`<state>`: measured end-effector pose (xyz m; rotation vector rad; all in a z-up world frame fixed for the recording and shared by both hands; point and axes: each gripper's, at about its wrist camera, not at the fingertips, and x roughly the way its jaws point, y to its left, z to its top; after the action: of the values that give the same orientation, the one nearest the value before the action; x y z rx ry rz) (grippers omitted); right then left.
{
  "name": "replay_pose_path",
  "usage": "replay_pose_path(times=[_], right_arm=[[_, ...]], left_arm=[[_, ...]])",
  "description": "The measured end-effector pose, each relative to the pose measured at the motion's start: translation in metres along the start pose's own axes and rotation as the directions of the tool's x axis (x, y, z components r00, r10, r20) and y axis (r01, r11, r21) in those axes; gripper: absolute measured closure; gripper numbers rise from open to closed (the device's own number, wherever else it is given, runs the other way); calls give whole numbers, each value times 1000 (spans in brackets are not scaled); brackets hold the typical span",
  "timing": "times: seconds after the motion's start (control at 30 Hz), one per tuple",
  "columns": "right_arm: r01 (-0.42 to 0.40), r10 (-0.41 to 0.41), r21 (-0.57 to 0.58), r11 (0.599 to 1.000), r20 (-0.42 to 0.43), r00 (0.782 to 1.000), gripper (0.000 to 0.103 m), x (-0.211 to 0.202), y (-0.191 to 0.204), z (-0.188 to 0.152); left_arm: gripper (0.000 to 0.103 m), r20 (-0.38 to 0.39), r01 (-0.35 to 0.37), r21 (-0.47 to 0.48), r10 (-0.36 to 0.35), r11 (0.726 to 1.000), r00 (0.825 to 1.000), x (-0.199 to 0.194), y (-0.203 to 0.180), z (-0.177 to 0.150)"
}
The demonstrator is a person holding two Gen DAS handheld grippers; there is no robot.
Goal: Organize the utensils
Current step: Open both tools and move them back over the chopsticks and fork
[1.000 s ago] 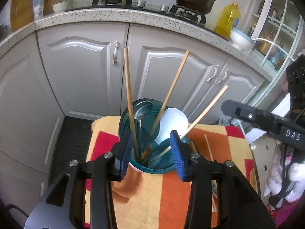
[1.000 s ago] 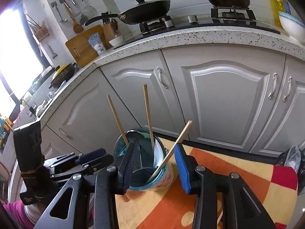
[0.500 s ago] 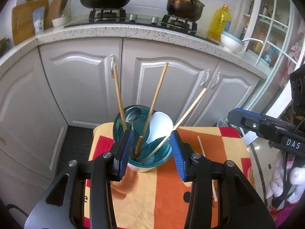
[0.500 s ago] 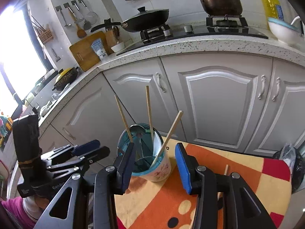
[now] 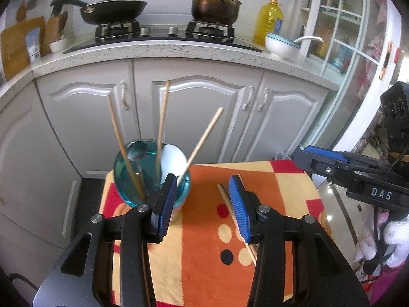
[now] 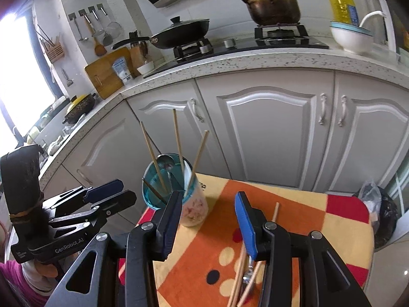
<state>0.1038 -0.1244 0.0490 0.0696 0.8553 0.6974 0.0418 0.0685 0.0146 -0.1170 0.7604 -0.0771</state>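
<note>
A blue-rimmed cup [image 5: 133, 179] stands at the far left of a small table [image 5: 288, 179] covered in an orange, red and cream cloth. It holds three wooden chopsticks [image 5: 161, 133], a metal spoon [image 5: 138, 151] and a white spoon [image 5: 171, 158]. It also shows in the right wrist view [image 6: 194, 204]. My left gripper [image 5: 202, 202] is open and empty, above the table right of the cup. Loose chopsticks [image 5: 225, 199] lie on the cloth by its right finger. My right gripper [image 6: 208, 220] is open and empty, above loose chopsticks [image 6: 242, 278] and a metal utensil [image 6: 247, 276].
White kitchen cabinets [image 5: 199, 117] stand just behind the table. The counter carries a gas stove with a black pan [image 5: 112, 10] and a pot [image 5: 216, 7], an oil bottle [image 5: 271, 20] and a white bowl [image 5: 281, 46]. A dark bag [image 6: 381, 212] sits on the floor at the right.
Both grippers have pulled back and up from the cup, which now looks smaller. The left gripper has shifted right, so the cup sits left of its fingers. Loose chopsticks on the cloth have come into view.
</note>
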Motion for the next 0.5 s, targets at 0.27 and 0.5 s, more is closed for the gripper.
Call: replay_pose_path(times=[0.27, 0.5], right_arm=[[40, -40, 10, 999, -2, 999, 61, -18, -16, -20], [61, -59, 45, 997, -45, 997, 61, -14, -35, -39]], left_arm=[[61, -28, 27, 39, -26, 999, 999, 10, -30, -6], [61, -60, 36, 55, -32, 998, 998, 24, -43, -11]])
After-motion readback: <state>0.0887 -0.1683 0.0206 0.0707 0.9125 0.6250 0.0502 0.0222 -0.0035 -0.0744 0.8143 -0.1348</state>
